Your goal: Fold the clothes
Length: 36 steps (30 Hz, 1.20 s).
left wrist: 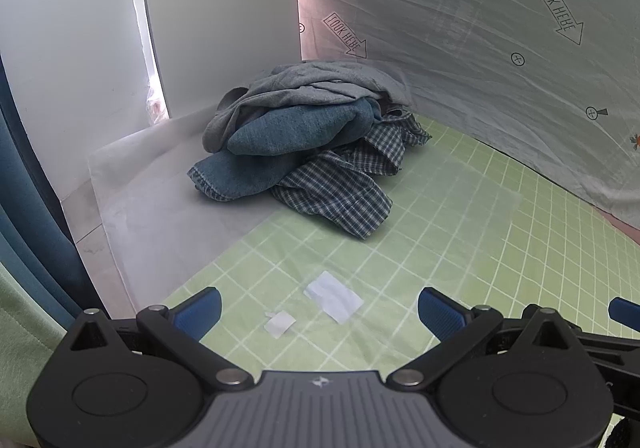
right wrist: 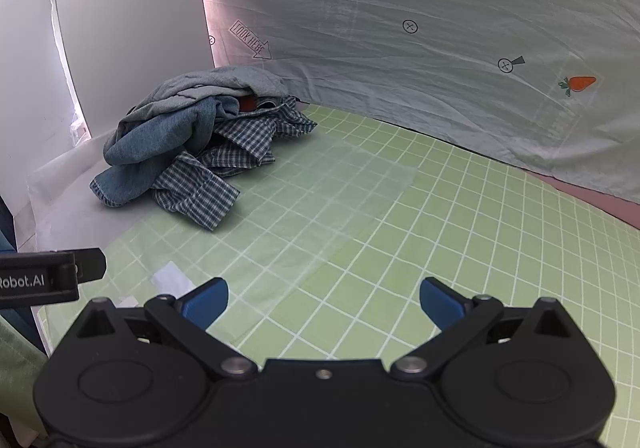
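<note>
Hovering wide open and empty above the green checked sheet (left wrist: 460, 216), the left gripper (left wrist: 320, 312) and right gripper (right wrist: 324, 302) face the heap of clothes (left wrist: 304, 144).

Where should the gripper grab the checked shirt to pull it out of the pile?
Probably the checked shirt by its loose flap lying flat on the green cloth, nearest the open left gripper. Come from the front, low: that end sticks out free, while the rest is tucked under the denim piece.
</note>
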Tool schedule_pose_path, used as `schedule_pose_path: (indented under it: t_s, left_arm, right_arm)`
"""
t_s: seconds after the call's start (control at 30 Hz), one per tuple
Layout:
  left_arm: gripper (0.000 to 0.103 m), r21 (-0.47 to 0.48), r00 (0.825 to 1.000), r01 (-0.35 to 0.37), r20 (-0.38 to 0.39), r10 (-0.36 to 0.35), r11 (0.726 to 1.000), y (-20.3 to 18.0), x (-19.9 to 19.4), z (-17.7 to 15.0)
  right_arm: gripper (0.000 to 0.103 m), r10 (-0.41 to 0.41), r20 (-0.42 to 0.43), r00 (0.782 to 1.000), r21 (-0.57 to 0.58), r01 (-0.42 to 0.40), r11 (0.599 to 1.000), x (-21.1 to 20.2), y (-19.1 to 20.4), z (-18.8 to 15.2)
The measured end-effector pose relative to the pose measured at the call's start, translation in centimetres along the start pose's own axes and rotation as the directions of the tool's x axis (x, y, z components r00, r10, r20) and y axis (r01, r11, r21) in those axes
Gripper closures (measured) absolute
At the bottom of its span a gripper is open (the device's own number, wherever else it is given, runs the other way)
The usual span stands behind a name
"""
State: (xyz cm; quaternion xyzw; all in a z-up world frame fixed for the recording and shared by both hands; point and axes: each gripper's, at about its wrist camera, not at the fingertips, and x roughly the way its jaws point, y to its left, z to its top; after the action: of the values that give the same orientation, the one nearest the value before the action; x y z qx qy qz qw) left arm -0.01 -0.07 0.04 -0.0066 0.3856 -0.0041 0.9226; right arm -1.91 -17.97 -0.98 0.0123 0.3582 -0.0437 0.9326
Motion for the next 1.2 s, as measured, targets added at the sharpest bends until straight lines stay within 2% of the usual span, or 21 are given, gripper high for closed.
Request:
schedule_pose_path:
  t_s: [1.2]
  left_arm:
    - [0.000,0.011,1.000,0.009,-0.010,-0.009,1.000,-0.14,-0.52,-0.29]
  right_arm:
    - [0.000,-0.001,-0.002,1.000,0.006,0.001,1.000,-0.29,-0.32,-0.15]
